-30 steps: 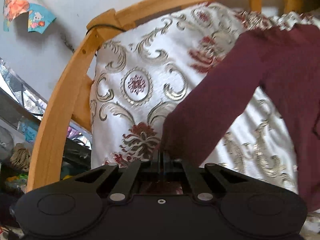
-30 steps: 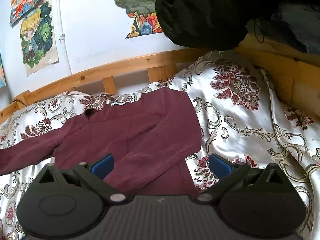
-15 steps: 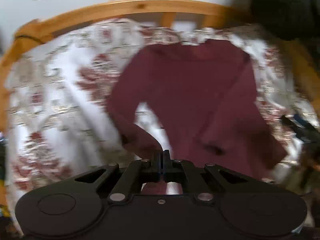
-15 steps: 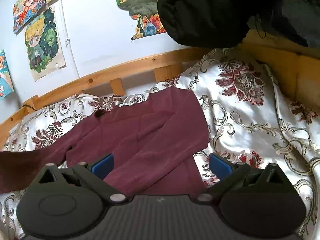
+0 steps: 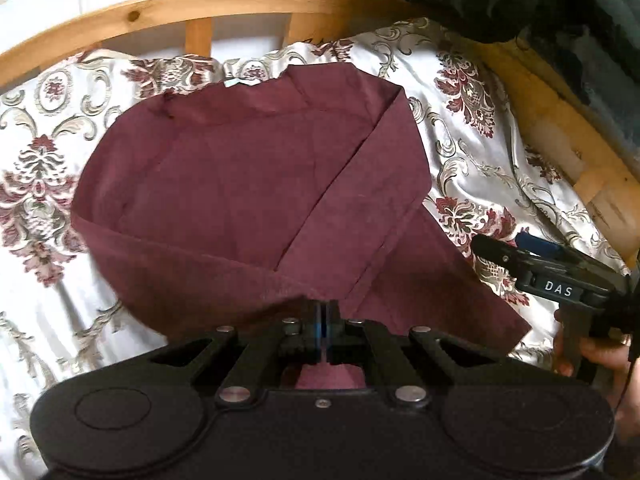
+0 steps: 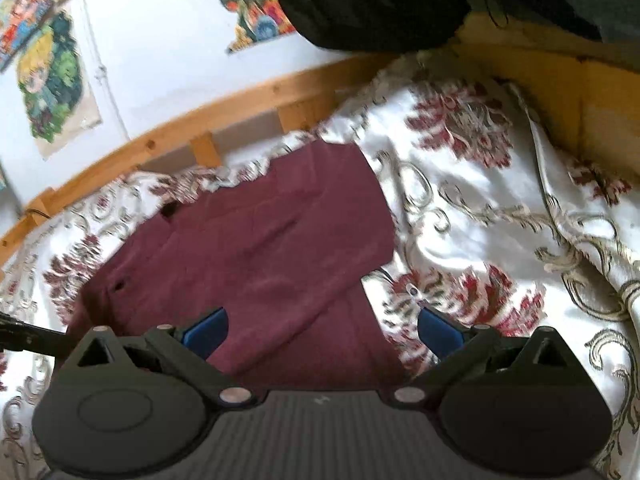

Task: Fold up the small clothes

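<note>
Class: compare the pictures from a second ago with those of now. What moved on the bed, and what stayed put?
The left gripper, shut on the sleeve's cuff, carried the left sleeve from its outstretched place inward across the maroon top. The right gripper stayed open over the top's lower right; the other sleeve stayed folded in, and the floral bedcover did not move.

Matt maroon cloth top on glossy, satin-smooth patterned bedspread; smooth varnished knotty wood frame; matt black plastic grippers with bright metal rivets; paper posters.
</note>
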A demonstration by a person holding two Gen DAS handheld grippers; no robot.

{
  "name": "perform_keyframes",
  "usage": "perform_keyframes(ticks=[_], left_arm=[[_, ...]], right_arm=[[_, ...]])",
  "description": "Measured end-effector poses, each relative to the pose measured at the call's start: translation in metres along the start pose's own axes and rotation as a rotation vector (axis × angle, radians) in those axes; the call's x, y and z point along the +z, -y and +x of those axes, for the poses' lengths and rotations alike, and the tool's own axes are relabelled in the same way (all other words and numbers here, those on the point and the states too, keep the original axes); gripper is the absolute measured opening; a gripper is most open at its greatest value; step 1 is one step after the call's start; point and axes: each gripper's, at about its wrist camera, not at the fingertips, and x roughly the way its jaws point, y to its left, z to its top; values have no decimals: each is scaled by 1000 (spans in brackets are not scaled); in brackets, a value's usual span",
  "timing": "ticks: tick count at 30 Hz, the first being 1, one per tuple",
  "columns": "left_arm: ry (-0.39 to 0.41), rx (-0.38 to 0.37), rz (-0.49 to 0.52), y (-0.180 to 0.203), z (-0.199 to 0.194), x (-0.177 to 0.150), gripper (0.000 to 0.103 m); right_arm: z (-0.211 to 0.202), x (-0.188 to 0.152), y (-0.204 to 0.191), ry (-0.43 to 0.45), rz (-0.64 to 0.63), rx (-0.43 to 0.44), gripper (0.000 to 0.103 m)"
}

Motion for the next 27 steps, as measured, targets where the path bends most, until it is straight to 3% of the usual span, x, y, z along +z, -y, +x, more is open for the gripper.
perform_keyframes(ticks=[1, 3, 5, 8, 11, 15, 17, 21, 24, 26, 27], left_arm=[[-1, -18, -16, -2, 4, -1, 6], [-7, -66, -64, -9, 12, -3, 22], [2, -90, -86, -18, 14, -5, 29], [63, -104, -84, -32, 5, -10, 47], [174, -87, -72, -51, -12, -18, 70], [263, 6, -70, -86, -27, -28, 84], [294, 81, -99, -107, -29, -35, 87], [322, 208, -204, -147, -23, -46, 87], [319, 223, -293, -171, -17, -48, 87], [309, 212, -333, -181, -12, -47, 87], [312, 207, -339, -183, -10, -46, 88]], right_arm=[[4, -1, 2, -15, 7, -7, 103], [12, -2, 6, -46, 28, -10, 103], [18, -4, 9, -63, 44, -4, 103], [19, -5, 6, -42, 58, 28, 103], [14, -4, -2, 31, 59, 123, 103], [11, -6, -19, 63, 22, 267, 103], [18, -8, -31, 10, -17, 297, 103], [38, -23, -54, -112, -102, 250, 102], [48, -33, -66, -181, -136, 227, 89], [54, -39, -71, -215, -153, 205, 71], [57, -42, -72, -228, -158, 202, 66]])
